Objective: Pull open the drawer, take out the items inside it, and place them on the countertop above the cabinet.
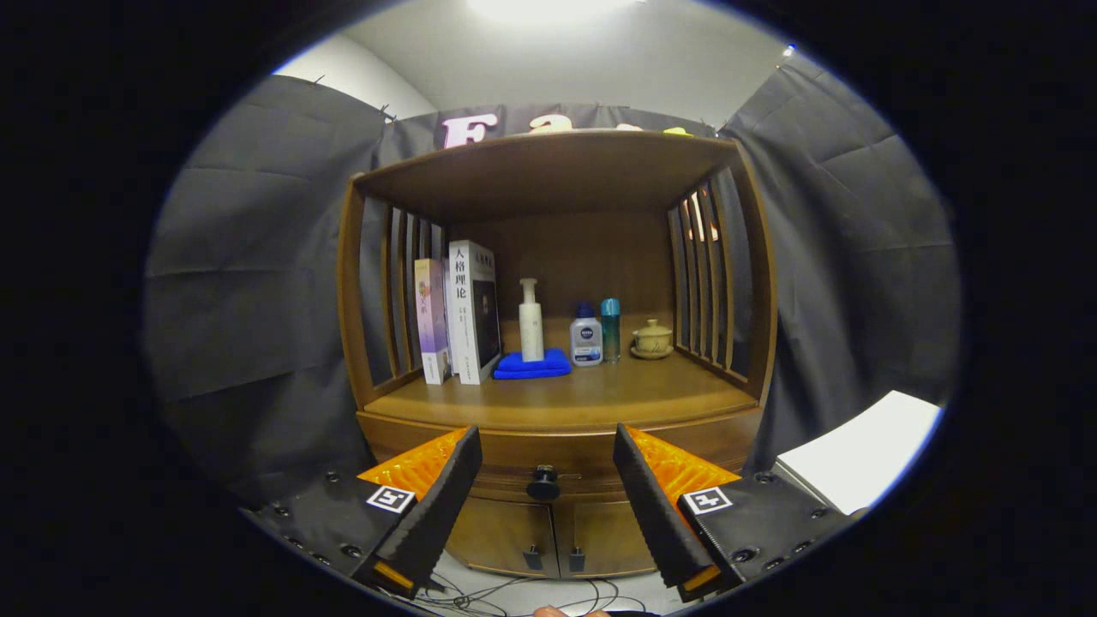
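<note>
— Drawer (514,452) sits closed under the countertop (566,396), its knob (543,483) dead ahead of us, centred between the fingers.

— And our gripper (547,454)?

— Spread wide, holding nothing, with the knob a little beyond the tips.

— So we judge a straight advance lands on it?

— Yes, no sideways shift needed. Bottles (586,336) and books (461,310) stand farther back.
</note>
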Tool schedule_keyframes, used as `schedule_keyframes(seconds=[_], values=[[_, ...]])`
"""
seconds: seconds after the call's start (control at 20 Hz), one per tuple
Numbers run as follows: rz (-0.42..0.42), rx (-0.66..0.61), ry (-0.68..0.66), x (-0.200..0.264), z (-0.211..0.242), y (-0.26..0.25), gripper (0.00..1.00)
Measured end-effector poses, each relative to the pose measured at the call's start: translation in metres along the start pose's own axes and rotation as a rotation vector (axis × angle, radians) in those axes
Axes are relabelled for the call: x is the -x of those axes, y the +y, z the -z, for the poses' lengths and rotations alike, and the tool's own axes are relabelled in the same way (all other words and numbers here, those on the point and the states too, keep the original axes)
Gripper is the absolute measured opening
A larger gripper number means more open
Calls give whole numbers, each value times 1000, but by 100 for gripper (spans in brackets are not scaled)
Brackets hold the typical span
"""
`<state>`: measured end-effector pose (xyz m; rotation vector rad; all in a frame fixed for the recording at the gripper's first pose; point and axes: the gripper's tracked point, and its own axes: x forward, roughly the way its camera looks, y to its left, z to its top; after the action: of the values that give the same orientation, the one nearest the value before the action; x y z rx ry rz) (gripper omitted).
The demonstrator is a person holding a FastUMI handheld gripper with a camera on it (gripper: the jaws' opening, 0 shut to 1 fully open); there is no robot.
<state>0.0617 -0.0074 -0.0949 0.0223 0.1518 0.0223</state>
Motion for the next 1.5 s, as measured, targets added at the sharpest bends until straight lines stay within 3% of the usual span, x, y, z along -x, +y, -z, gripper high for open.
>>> schedule_keyframes(seconds=[0.55,0.75,1.05,1.35,1.5], values=[[-5,17,149,-92,79,6,98],[13,38,213,-110,114,2,98],[30,34,239,-123,131,-2,98],[22,42,244,-124,135,8,49],[10,31,251,-125,136,9,41]])
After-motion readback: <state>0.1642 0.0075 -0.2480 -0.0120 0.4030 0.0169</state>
